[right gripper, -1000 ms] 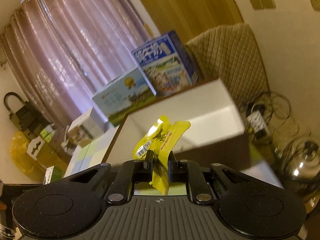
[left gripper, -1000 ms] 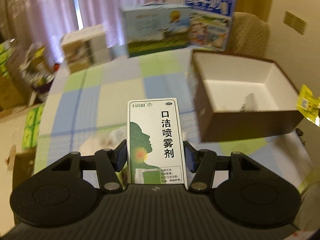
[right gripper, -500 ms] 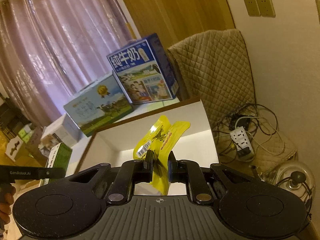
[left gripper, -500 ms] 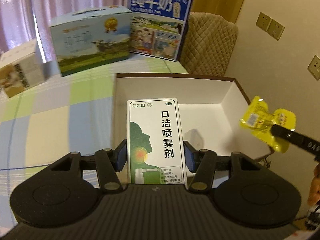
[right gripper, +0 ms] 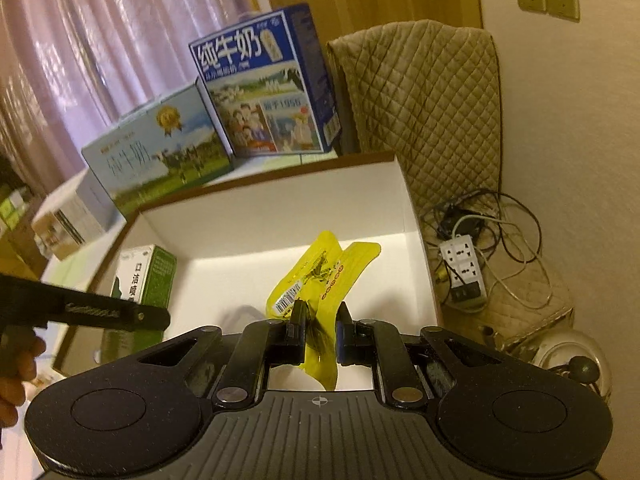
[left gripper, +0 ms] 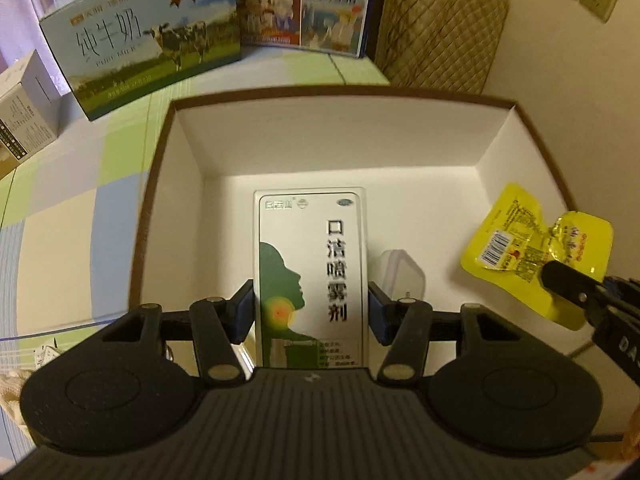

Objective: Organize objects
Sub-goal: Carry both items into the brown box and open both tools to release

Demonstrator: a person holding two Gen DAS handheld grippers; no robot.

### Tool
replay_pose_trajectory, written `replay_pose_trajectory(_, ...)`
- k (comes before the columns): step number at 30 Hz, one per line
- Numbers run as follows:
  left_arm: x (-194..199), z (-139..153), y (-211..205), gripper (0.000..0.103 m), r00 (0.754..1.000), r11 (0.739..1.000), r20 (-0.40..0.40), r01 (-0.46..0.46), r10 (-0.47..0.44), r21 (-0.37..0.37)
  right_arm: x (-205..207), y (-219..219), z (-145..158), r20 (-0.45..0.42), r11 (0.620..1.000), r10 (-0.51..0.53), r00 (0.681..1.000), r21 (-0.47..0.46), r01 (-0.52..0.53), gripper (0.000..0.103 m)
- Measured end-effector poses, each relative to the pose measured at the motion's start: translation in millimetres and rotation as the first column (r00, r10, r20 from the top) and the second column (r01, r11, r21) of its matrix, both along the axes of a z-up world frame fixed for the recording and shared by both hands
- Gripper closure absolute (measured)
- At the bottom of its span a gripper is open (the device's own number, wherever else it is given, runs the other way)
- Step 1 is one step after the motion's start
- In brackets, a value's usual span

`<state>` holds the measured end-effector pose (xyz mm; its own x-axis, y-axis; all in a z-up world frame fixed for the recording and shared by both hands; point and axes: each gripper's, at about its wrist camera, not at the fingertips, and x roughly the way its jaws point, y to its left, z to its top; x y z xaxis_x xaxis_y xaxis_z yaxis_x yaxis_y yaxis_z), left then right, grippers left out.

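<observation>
A: In the left wrist view, what is the left gripper holding?

B: Its fingers pinch a spray box by the two long sides. The box is inside the tray, near the front edge and about the middle. I cannot tell if it is touching the floor of the tray. A small clear case lies just beside it on the right.

A: And the yellow thing at the right edge?

B: This is a packet, pinched by the right gripper. It hangs over the right side of the tray.

A: Now the right wrist view.

B: The right gripper has its fingers pressed on the packet, which is crumpled between them. Below it is the right half of the tray. The spray box is at the left wall.

A: What can go wrong?

B: I think the box may tip over when released, because it is tall and narrow. It could also land on the case. The packet is light and may stick to one pad. The two grippers are near, so they could collide.
</observation>
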<state>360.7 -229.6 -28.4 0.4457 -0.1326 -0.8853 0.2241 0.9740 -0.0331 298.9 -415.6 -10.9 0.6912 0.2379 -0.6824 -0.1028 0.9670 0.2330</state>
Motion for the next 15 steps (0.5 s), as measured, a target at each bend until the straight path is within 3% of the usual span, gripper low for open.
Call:
replay_pose_trajectory(7,3.6,-12.8,-9.4,0.051,0.999,1.000,-0.038,0.014,-0.015,-0.005,3.6,1.3,-6.5,-0.008,0.999,0.008,1.000,-0.042,-0.008,0.093)
replay_pose_trajectory(11,-0.7,-11.2,-12.2,0.038,0.999,0.999,-0.022,0.033,-0.033,0.015,5.7,0.2,-5.6,-0.009,0.998,0.007,1.000,-0.062,-0.008,0.093)
replay_pose_trajectory(15,-1.8,-7.2,-9.1,0.037,0.999,0.999,-0.015,0.035,-0.035,0.014,6.6,1.9,-4.3,-0.007,0.996,0.009,1.000,-0.089,-0.010,0.093)
